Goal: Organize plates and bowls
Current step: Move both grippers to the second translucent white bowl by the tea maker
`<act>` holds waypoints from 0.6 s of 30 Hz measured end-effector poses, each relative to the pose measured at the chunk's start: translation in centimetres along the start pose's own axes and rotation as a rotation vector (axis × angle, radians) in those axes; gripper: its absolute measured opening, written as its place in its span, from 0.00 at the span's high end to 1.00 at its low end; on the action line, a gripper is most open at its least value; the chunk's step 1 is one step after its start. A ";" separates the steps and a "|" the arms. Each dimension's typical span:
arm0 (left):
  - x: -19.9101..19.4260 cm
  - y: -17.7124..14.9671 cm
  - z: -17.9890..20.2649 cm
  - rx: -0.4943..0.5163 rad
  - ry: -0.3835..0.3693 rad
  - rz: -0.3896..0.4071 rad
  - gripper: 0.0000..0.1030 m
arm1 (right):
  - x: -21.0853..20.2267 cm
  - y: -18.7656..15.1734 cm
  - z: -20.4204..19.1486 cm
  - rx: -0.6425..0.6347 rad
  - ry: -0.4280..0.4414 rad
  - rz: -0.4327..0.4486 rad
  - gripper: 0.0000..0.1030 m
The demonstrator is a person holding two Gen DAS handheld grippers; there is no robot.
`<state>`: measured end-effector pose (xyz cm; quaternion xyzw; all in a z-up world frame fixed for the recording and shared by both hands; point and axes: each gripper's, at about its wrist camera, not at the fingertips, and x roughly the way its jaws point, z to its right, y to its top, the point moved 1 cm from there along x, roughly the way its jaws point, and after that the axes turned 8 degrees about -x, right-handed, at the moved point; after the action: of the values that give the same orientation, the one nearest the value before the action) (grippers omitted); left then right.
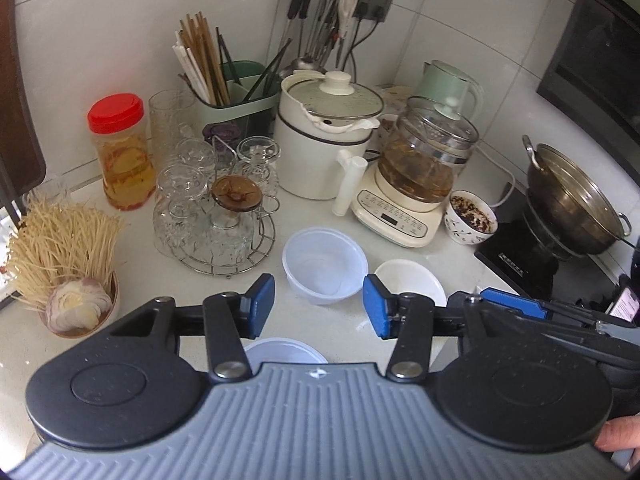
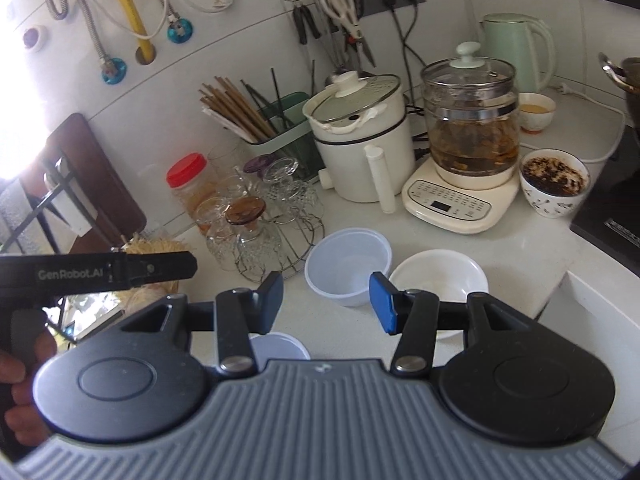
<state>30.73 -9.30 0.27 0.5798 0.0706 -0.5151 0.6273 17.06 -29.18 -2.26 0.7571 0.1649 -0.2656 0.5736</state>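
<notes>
I am holding the left hand-held gripper (image 1: 319,306) and the right hand-held gripper (image 2: 326,302) wide and empty above the desk (image 1: 160,280); by my judgement, organizing is not yet begun. The translucent plastic bowl (image 1: 325,266) is sitting mid-desk, thin-walled and round. The white bowl (image 1: 412,282), opaque and glossy, is sitting just beside it, toward the desk's right edge. A third plastic container (image 1: 285,351) is lying at the near edge, mostly hidden.
</notes>
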 end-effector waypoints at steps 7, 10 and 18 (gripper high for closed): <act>-0.6 -0.7 -1.6 0.029 -0.033 -0.016 0.47 | -0.9 -1.0 -2.1 0.030 -0.056 0.006 0.50; -0.7 -1.2 -2.1 0.046 -0.053 -0.018 0.47 | -1.2 -1.6 -3.1 0.034 -0.075 0.007 0.50; 0.5 -2.4 -2.4 0.027 -0.069 -0.052 0.47 | -1.3 -2.7 -3.3 0.055 -0.114 -0.024 0.50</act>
<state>30.39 -7.20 -2.44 0.5682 0.0570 -0.5519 0.6077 15.24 -25.17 -2.94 0.7541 0.1337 -0.3194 0.5580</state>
